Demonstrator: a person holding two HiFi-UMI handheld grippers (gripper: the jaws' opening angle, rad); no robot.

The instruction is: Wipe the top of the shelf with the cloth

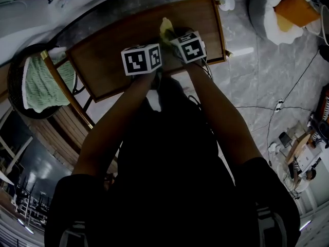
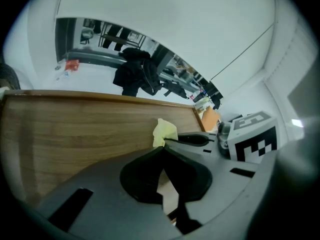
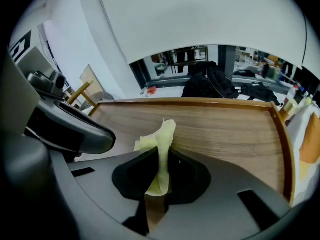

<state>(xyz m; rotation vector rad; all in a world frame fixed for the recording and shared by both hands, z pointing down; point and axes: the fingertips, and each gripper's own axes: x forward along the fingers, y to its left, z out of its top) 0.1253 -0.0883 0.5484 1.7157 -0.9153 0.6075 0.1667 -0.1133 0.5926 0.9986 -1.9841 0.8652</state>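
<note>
The wooden shelf top (image 1: 118,50) lies below me, with both grippers held close together over its near middle. In the right gripper view, my right gripper (image 3: 162,149) is shut on a yellow cloth (image 3: 162,134), which sticks up out of the jaws above the wood (image 3: 225,129). The left gripper (image 2: 162,148) hovers just left of it, its jaws shut at the tips with nothing between them. In the left gripper view the cloth (image 2: 165,131) shows just past its jaw tips, next to the right gripper's finger (image 2: 192,140). From the head view the cloth (image 1: 165,29) peeks out between the two marker cubes (image 1: 141,59).
A raised wooden rim (image 3: 282,134) runs round the shelf top. At the left, a green towel (image 1: 38,84) lies in a round black basket. A white bag with an orange thing (image 1: 290,6) and cables (image 1: 277,107) lie on the marble floor at the right.
</note>
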